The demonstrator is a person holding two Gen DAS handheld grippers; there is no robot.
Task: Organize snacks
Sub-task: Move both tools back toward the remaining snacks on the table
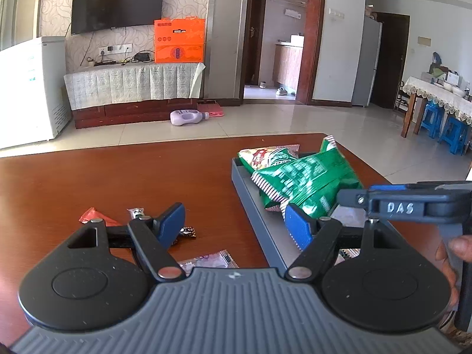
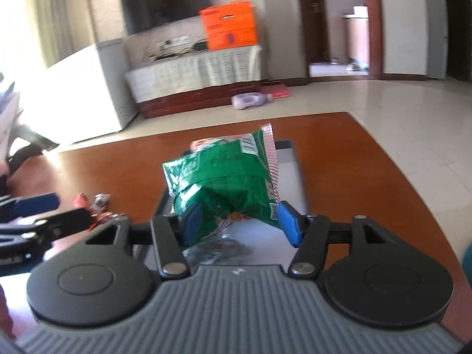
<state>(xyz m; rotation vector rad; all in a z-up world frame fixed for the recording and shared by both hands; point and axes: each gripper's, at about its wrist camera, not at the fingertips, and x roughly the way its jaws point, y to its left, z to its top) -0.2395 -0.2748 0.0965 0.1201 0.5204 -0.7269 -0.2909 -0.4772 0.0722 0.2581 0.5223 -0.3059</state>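
Left to right on the brown table point(image 1: 118, 177): a red wrapper point(image 1: 94, 215), a small white candy point(image 1: 136, 213), a dark foil candy point(image 1: 187, 232) and a pink-purple sachet point(image 1: 206, 261) lie loose on the left half, all outside the tray. The left gripper point(image 1: 236, 224) sits above them with its jaws wide and nothing between the blue pads; the left pad is over the candies, the right pad point(image 1: 298, 225) is over the tray's near end, just beside the green bag. The grey tray point(image 1: 253, 206) lies on the right half of the table. In it are a lighter green snack pack point(image 1: 265, 156) at the far end and the green chip bag point(image 1: 303, 183) lying over it, tilted. The right gripper point(image 2: 240, 221) comes in from the right, over the tray. In the right wrist view the green chip bag sits between its pads, crumpled at the near end; the left pad point(image 2: 191, 219) presses into the foil, and the right pad looks to be touching the bag's edge, but that view is motion-blurred, so a firm clamp can't be confirmed. A person's fingers point(image 1: 454, 253) show at the far right edge, on the right gripper's handle.
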